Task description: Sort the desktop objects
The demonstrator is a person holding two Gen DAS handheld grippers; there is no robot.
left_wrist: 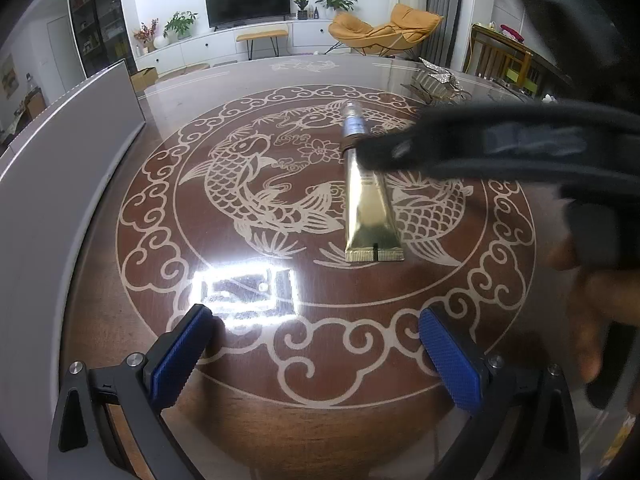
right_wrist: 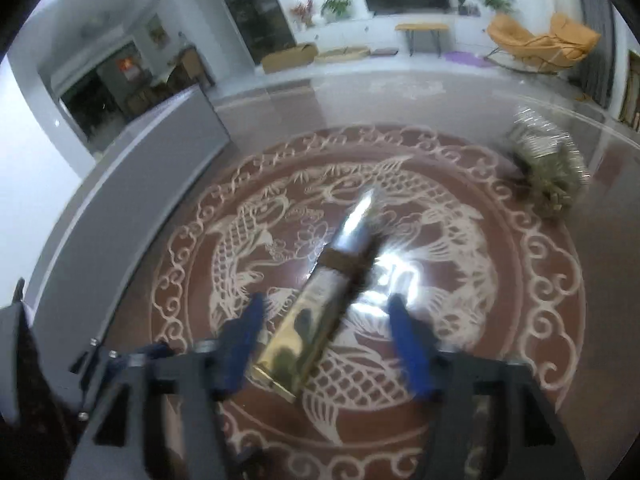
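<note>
A gold tube (left_wrist: 370, 204) with a blue-and-clear cap lies on the brown table with the white fish pattern (left_wrist: 248, 184). In the left wrist view my right gripper (left_wrist: 384, 156) reaches in from the right over the tube's neck. My left gripper (left_wrist: 316, 324) is open and empty, held nearer than the tube. In the right wrist view the tube (right_wrist: 320, 304) lies between the open blue fingers of my right gripper (right_wrist: 326, 312); the fingers stand apart from its sides.
A grey box wall (left_wrist: 60, 184) stands along the table's left side, also in the right wrist view (right_wrist: 132, 184). A crumpled silvery foil object (right_wrist: 552, 164) lies at the table's far right (left_wrist: 440, 80). A lamp's bright reflection (left_wrist: 244, 284) glares on the tabletop.
</note>
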